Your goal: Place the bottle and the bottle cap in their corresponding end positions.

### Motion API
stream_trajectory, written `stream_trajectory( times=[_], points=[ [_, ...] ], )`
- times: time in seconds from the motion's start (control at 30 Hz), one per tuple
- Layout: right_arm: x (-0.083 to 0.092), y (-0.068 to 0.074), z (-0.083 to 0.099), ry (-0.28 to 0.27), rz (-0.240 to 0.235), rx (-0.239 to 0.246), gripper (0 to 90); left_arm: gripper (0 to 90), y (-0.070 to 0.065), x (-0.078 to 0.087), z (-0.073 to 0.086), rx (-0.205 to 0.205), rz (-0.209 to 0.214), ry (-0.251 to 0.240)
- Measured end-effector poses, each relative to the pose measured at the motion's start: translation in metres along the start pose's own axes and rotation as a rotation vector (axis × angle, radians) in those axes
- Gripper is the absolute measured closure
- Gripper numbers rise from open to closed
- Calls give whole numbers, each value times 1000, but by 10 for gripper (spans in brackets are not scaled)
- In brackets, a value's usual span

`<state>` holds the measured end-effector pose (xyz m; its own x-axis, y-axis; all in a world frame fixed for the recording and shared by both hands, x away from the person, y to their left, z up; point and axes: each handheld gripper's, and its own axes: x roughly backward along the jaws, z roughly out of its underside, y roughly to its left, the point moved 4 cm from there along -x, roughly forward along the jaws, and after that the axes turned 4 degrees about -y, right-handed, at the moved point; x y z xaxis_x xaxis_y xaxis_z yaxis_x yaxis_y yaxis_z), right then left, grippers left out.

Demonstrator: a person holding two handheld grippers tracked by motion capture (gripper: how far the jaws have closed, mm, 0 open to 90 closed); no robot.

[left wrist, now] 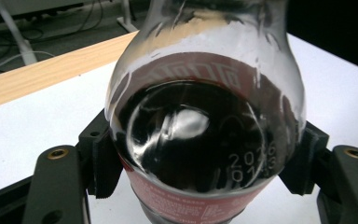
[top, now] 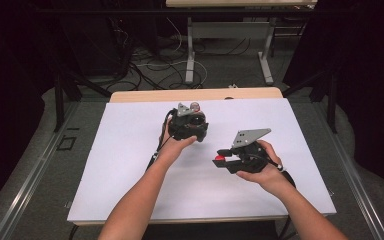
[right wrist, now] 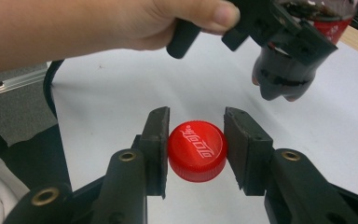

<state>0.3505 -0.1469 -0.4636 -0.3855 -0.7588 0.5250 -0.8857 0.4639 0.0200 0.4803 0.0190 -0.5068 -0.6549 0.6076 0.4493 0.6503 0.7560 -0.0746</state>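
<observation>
White table (top: 130,150): right tool (right wrist: 196,144) grips cap (right wrist: 197,150).

Our forearms were bare, with no sleeves. We carried two black grippers, the left gripper (top: 194,121) and the right gripper (top: 221,159), each topped with a grey three-cornered plate and trailing a black cable. Up close, the right one's jaws were matte black with flat ribbed pads (right wrist: 157,144) and brass-coloured screw inserts set in rounded arms; the left one's looked alike.
</observation>
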Motion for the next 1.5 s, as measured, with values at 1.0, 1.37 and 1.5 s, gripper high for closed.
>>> stream_trajectory(
  times=[1.0,1.37,1.5],
  points=[
    [-31,-4,15,28,17,-8,611,280,-2,-25,36,-46,8,42],
    [-55,-10,21,51,29,-49,611,122,4,-13,38,20,9,42],
    [-67,-11,26,65,29,-71,611,33,6,3,38,36,5,13]
  ],
)
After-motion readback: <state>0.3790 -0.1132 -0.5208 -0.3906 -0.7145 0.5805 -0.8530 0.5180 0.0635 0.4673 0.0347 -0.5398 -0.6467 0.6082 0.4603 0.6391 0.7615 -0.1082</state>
